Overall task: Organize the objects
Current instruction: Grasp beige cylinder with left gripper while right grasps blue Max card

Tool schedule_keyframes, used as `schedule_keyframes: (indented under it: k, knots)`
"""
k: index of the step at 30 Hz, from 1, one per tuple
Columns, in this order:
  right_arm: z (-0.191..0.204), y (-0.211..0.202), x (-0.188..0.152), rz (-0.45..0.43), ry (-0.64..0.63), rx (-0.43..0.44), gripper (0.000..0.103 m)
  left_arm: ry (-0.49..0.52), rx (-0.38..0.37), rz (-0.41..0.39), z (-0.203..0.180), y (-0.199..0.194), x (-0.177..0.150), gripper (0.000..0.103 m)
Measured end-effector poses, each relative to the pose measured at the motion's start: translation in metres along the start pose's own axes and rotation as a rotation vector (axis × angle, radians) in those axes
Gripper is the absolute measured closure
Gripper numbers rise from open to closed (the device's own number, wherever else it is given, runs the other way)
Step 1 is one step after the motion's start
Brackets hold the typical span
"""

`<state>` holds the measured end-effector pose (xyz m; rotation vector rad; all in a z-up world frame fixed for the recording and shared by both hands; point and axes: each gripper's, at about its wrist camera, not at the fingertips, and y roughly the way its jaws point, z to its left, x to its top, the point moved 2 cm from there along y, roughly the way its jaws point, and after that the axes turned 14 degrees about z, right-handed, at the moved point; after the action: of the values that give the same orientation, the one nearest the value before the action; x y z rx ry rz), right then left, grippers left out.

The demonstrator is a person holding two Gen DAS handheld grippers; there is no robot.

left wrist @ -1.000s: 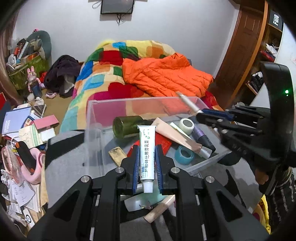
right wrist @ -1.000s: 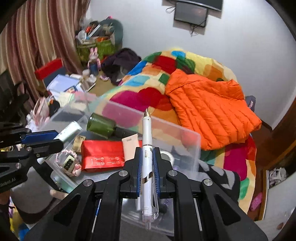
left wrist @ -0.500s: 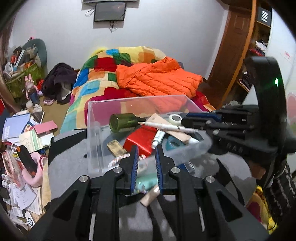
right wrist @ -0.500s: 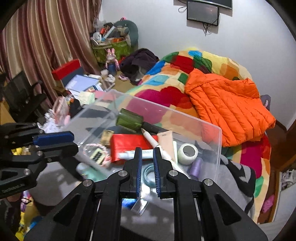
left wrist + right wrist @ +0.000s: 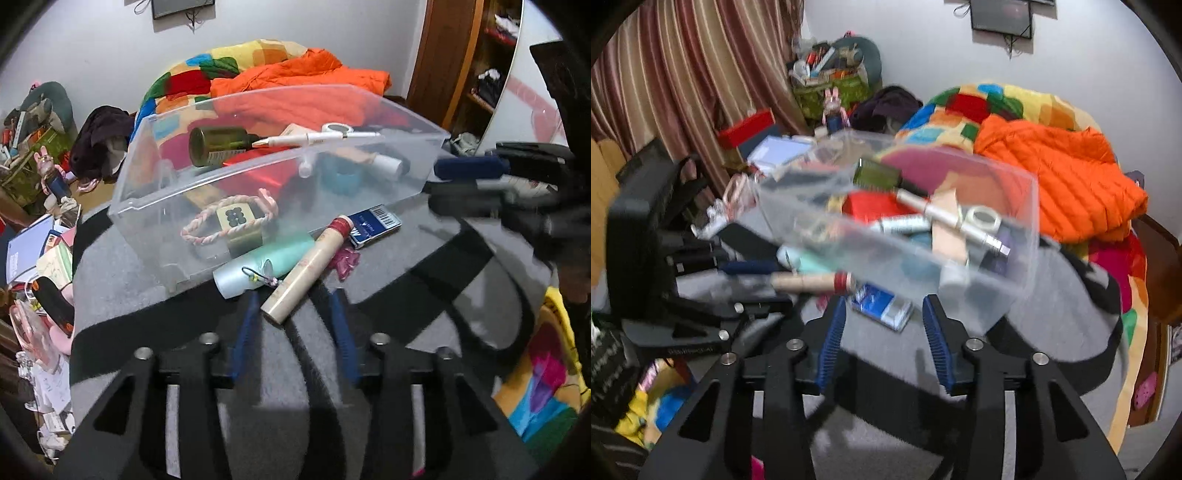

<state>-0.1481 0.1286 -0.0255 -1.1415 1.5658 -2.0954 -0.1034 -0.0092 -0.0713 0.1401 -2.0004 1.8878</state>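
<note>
Left wrist: left tongs just opened, empty, beige tube just ahead; right tongs likewise.

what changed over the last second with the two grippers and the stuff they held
The left gripper let go of the white tube and the right gripper released the white pen, which lies in the clear bin. Both sets of jaws have just been opening and hold nothing. The bin and green bottle stayed put.

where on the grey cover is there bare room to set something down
Bare grey cover lies right of the beige tube, below the blue box. Crowded along the clear bin front: mint bottle, tube and box.
</note>
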Motion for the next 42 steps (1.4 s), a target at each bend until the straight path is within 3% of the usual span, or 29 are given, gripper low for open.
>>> schedule_keyframes:
  k: [3,5,6,11,12,14,17,22,25,27,28,29,36,39,42]
  knots:
    - [0.001,0.021,-0.002,0.053,-0.007,-0.009,0.058,0.0,0.001,0.006,-0.001,0.005,0.003,0.06]
    - [0.002,0.03,0.0,0.073,-0.012,-0.013,0.057,0.001,0.001,0.006,-0.001,0.006,0.003,0.07]
    - [0.002,0.036,0.001,0.082,-0.015,-0.021,0.057,0.005,0.003,0.006,-0.002,0.006,0.003,0.08]
    - [0.003,0.05,0.005,0.076,-0.015,-0.039,0.057,0.016,0.025,-0.013,-0.007,0.001,-0.011,0.087]
    - [0.004,0.052,0.004,0.081,-0.017,-0.037,0.061,0.017,0.029,-0.016,-0.008,-0.001,-0.016,0.089]
    - [0.006,0.052,0.001,0.075,-0.021,-0.038,0.078,0.011,0.024,-0.02,-0.007,-0.005,-0.027,0.089]
    - [0.008,0.048,-0.005,0.08,-0.025,-0.004,0.091,-0.015,0.002,-0.024,-0.003,-0.011,-0.042,0.089]
    - [0.025,0.034,-0.027,0.1,-0.112,0.056,0.091,-0.037,-0.032,-0.025,0.005,-0.021,-0.062,0.089]
    - [0.034,0.025,-0.03,0.078,-0.158,0.007,0.089,-0.042,-0.03,-0.026,0.005,-0.025,-0.067,0.089]
    - [0.034,0.023,-0.024,0.054,-0.154,-0.027,0.075,-0.051,-0.03,-0.028,0.006,-0.024,-0.065,0.088]
    - [0.032,0.024,-0.019,0.043,-0.142,-0.041,0.059,-0.059,-0.039,-0.029,0.008,-0.023,-0.061,0.088]
    - [0.03,0.025,-0.014,0.036,-0.133,-0.047,0.05,-0.063,-0.049,-0.029,0.008,-0.022,-0.06,0.088]
    - [0.018,0.057,0.011,0.09,-0.13,-0.081,0.053,-0.066,-0.054,-0.026,0.008,-0.009,-0.044,0.088]
    - [0.017,0.057,0.011,0.079,-0.129,-0.036,0.068,-0.067,-0.048,-0.04,0.006,-0.007,-0.041,0.088]
    - [0.021,0.056,0.007,0.072,-0.132,-0.027,0.072,-0.073,-0.039,-0.052,0.005,-0.007,-0.041,0.089]
